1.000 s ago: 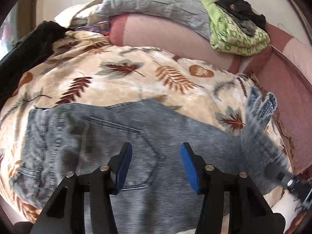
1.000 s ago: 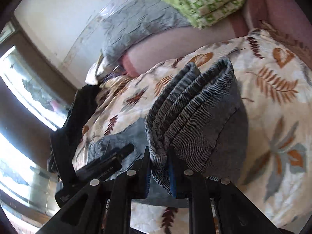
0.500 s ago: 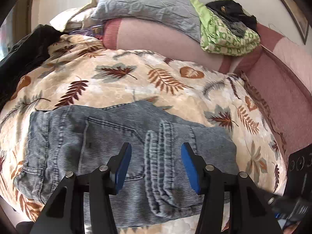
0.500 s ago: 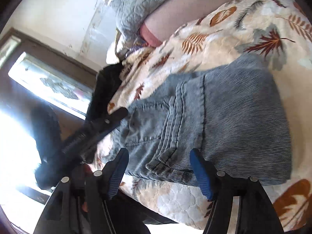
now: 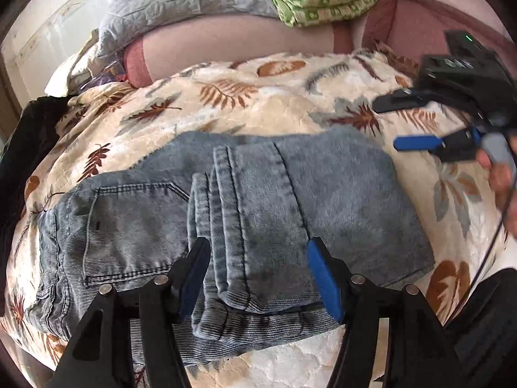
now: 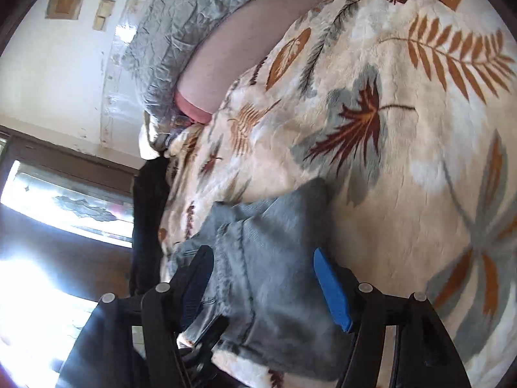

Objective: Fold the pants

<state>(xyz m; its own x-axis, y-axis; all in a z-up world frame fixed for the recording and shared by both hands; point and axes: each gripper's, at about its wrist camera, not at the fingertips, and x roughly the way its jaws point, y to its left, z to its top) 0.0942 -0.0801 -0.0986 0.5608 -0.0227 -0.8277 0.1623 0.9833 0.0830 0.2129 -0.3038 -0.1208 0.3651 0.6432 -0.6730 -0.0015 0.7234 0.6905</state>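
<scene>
Nearest, the left gripper [image 5: 258, 274] hangs over the folded faded grey-blue denim pants [image 5: 245, 220], jaws just widened, gripping nothing. Farther right, the right gripper [image 5: 407, 123] is spread and empty. On the soft leaf-print bedspread [image 5: 290, 110], a careless pinch could drag the top layer open.

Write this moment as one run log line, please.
jeans: folded on blanket | left gripper: open, opening | right gripper: open, released

My left gripper [image 5: 258, 274] hovers over the folded pants [image 5: 232, 226] at six o'clock on the leaf-print blanket [image 5: 258, 110]; its jaws have just been opening, pads off the denim. At three o'clock my right gripper [image 5: 410, 123] stands parted above the blanket, empty.
</scene>
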